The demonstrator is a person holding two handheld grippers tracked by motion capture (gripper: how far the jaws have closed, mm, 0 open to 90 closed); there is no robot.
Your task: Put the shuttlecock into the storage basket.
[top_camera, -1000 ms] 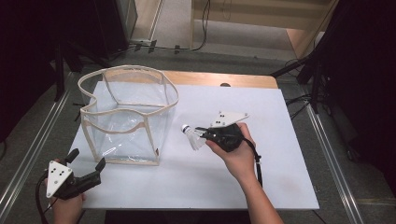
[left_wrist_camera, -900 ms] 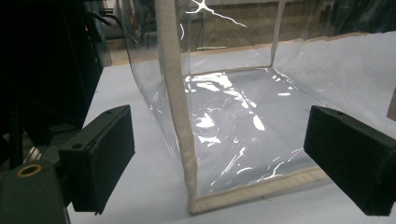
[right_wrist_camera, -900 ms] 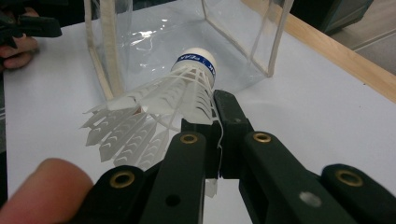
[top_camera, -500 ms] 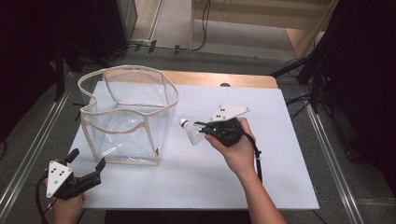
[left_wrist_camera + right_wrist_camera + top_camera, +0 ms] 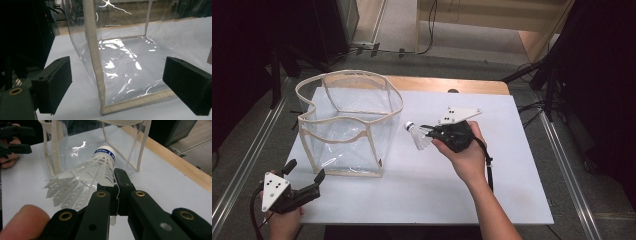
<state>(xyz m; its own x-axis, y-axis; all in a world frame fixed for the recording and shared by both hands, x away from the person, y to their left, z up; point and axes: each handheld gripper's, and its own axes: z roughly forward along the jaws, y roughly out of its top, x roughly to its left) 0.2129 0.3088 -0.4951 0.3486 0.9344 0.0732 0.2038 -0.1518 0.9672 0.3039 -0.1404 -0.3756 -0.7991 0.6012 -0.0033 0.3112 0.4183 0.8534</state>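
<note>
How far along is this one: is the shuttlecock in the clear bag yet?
Not yet. Done: the right tool is shut on the shuttlecock by its feathers, lifted beside the clear bag. In hand: carrying it, cork end toward the bag. Left: likely dropping it inside, since the bag looks empty. The left tool is open near the bag's corner.

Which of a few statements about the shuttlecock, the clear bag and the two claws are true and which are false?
1. The right claw is shut on the shuttlecock. True.
2. The shuttlecock lies inside the clear bag. False: it is held outside the bag, beside it, above the table.
3. The left claw is open. True.
4. The left claw grips the bag's trim. False: its jaws stand apart, short of the bag's corner.
5. The bag lies folded flat. False: it stands open.
</note>
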